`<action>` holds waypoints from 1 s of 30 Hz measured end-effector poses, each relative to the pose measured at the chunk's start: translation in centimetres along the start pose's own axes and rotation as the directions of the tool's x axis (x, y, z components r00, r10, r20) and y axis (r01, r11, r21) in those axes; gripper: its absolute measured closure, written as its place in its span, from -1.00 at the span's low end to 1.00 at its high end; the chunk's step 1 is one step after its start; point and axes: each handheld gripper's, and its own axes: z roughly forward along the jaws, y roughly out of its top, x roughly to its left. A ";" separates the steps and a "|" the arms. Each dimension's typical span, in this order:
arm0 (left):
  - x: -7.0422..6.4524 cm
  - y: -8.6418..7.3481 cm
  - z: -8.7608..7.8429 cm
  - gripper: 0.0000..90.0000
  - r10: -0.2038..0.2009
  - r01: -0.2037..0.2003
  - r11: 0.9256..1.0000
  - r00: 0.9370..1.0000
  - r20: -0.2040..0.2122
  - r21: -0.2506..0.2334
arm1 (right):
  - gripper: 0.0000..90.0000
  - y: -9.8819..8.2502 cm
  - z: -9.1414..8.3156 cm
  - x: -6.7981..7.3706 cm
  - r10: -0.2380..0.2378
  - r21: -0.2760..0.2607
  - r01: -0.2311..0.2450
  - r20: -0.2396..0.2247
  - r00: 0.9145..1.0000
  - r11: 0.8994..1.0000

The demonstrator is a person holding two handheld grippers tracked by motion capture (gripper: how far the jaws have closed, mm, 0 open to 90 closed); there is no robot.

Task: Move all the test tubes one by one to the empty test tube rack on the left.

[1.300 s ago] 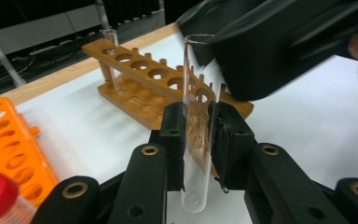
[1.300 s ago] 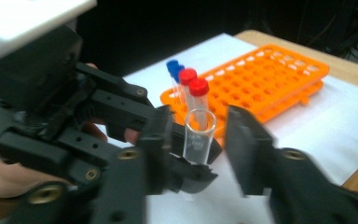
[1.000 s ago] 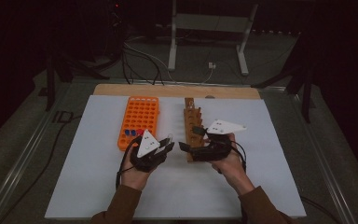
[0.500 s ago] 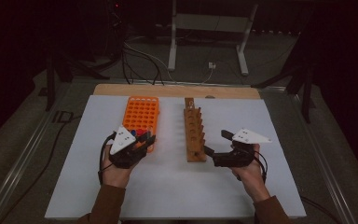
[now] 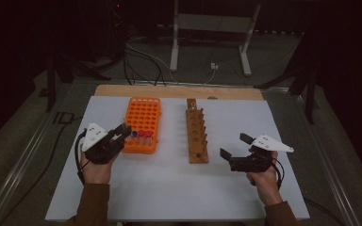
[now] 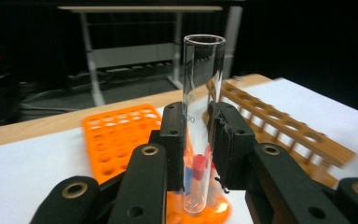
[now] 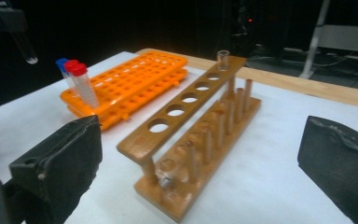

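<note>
High view: white tabletop (image 5: 169, 188); orange tube rack (image 5: 143, 123) left of centre, with blue- and red-capped tubes (image 5: 142, 137) in its near row; wooden test-tube rack (image 5: 197, 136) at centre, lying front to back. Left gripper (image 5: 122, 133) just beside the orange rack's near left corner. Right gripper (image 5: 232, 146) near the wooden rack's near end, apart from it, fingers spread, nothing between them

Left gripper view: fingers (image 6: 173, 144) pinching a clear glass test tube (image 6: 201, 112), upright, open mouth up, rounded bottom hanging free below the pads; grip sits around mid-length. Orange rack and capped tubes lie behind it, wooden rack to the right

Right gripper view: fingers (image 7: 60, 158) set wide apart, empty. Wooden rack ahead with a row of round holes and pegs, one short glass tube (image 7: 223, 59) standing at its far end. Held test tube's tip (image 7: 25, 49) visible upper left

Handling, judged: tube light, rigid, smooth and slippery, breakable under a hard squeeze or a knock; best held as now, on the straight wall at mid-length, gently, kept vertical
</note>
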 end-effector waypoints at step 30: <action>4.1 -3.9 6.2 0.69 -0.028 0.042 0.991 0.994 -0.109 0.130 | -0.99 -0.4 -0.5 -0.8 0.017 -0.012 -0.017 0.014 1.000 1.000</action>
